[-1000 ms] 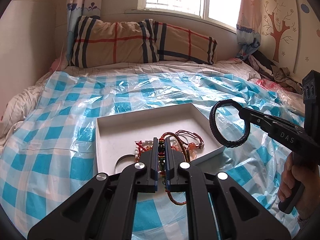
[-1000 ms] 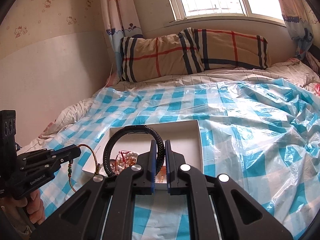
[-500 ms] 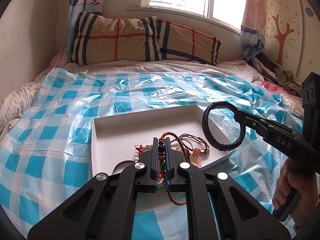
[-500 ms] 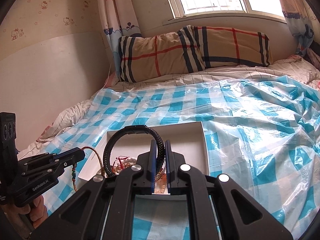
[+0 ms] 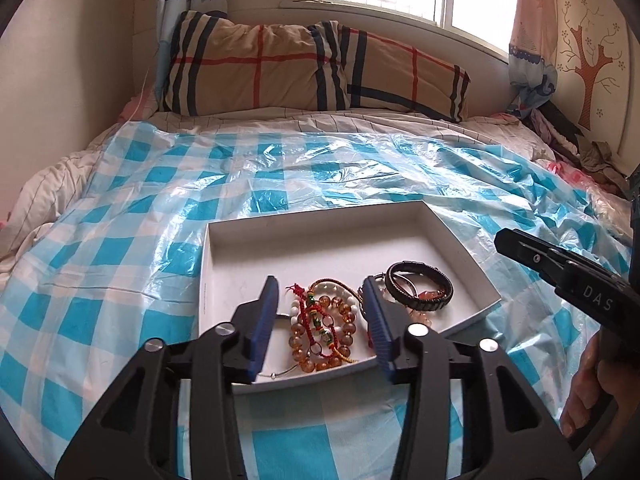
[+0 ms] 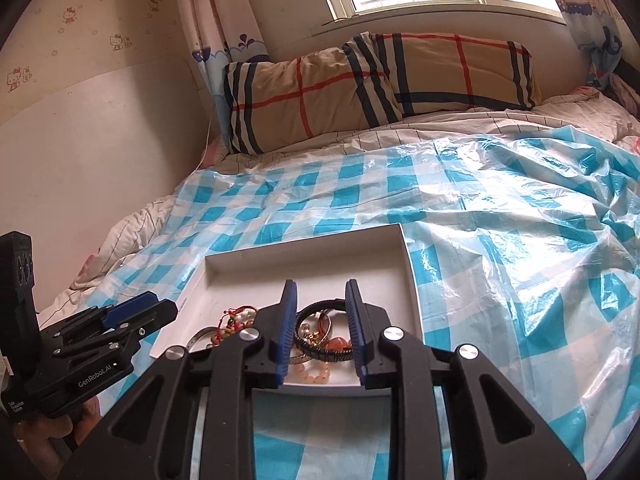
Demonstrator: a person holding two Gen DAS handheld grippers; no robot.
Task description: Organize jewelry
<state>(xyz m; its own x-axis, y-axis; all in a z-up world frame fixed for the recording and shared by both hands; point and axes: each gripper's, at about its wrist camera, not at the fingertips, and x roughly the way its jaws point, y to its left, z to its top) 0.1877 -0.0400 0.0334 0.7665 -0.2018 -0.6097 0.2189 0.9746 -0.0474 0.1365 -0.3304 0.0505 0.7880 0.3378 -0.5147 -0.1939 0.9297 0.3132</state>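
Jewelry lies heaped in the near half of a shallow white tray (image 5: 304, 236) on the blue-checked plastic sheet (image 5: 120, 248) covering the bed. Your left gripper (image 5: 320, 316) hangs with jaws spread wide, empty, framing the amber bead bracelets (image 5: 320, 328) and red cord. Your right gripper (image 6: 320, 320) is likewise parted and holding nothing, poised over the black braided bracelet (image 6: 320, 350), which rests in the tray's right part (image 5: 420, 286).
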